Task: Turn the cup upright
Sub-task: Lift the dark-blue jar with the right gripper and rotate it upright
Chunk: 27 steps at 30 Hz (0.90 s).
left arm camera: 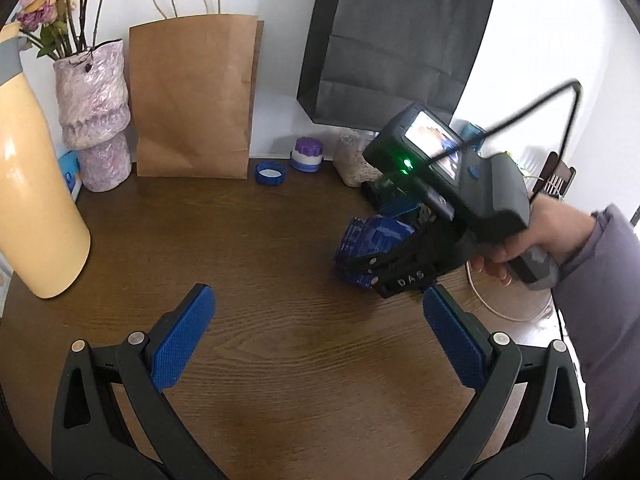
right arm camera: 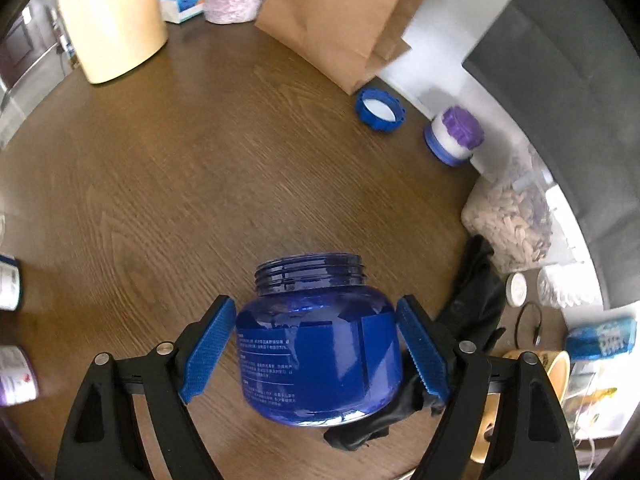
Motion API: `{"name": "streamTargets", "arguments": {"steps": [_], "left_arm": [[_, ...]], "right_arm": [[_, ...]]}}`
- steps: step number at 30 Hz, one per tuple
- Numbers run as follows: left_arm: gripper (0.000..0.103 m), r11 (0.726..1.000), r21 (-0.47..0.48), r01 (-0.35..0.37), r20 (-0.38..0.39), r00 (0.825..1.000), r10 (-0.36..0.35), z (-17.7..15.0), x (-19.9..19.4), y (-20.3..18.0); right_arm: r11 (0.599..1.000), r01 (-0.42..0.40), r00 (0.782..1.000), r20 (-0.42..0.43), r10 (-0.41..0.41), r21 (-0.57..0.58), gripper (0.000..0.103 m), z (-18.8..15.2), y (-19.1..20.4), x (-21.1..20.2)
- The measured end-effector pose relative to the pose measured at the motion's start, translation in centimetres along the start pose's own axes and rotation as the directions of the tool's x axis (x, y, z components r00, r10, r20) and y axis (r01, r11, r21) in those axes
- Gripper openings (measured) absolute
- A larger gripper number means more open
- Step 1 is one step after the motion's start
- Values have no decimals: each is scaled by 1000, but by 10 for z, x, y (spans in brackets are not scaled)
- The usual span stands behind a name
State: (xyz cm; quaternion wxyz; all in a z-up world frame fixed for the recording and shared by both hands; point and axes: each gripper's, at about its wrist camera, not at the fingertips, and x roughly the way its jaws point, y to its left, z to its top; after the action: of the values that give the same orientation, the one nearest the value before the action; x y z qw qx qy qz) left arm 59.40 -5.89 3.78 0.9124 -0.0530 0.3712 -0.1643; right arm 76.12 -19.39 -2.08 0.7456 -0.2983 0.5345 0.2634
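Translucent blue plastic jar gripped by right gripper

Blue pads clamp its sides above the wooden table; left gripper hangs wide open, empty.

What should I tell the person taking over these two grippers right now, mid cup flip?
Right gripper: pads on both sides of the blue jar, apparently gripping it; its open threaded mouth points away from the camera, so it is tilted rather than standing.
Left gripper: open, empty, over the wooden table.
Done: the jar is grasped, seemingly partway through the turn.
Left: finish turning it mouth-up, set it on the table, release.
Note: the loose blue lid lies near the brown paper bag.
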Motion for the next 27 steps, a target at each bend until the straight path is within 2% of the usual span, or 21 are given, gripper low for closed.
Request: {"name": "streamTargets", "arguments": {"steps": [7, 10, 14, 17, 18, 21, 24, 27], "left_arm": [[103, 1000, 4, -2, 4, 1000, 2, 1, -6, -3], [103, 1000, -5, 13, -5, 1000, -13, 1, -7, -1], [103, 1000, -11, -2, -9, 1000, 2, 0, -9, 2], [103, 1000, -18, 0, -8, 1000, 0, 0, -12, 4], [103, 1000, -17, -2, -2, 1000, 2, 0, -14, 4], [103, 1000, -11, -4, 1, 1000, 4, 0, -17, 4], [103, 1000, -12, -2, 1, 1000, 2, -2, -20, 4], [103, 1000, -9, 1, 16, 1000, -1, -2, -32, 0]], "right_arm": [[1000, -21, 997, -79, 20, -9, 89, 7, -10, 12], [1000, -7, 993, -116, 5, -21, 90, 8, -9, 21], [999, 32, 991, -128, -33, -8, 92, 5, -8, 29], [998, 70, 972, -224, -68, 1, 92, -5, -9, 54], [997, 80, 970, -230, -78, 0, 92, -9, -10, 59], [994, 35, 989, -148, -20, 101, 92, -16, -27, 52], [989, 64, 993, -111, -49, 136, 92, -23, -34, 41], [978, 14, 1000, -27, -9, 210, 92, -32, -35, 11]]}}
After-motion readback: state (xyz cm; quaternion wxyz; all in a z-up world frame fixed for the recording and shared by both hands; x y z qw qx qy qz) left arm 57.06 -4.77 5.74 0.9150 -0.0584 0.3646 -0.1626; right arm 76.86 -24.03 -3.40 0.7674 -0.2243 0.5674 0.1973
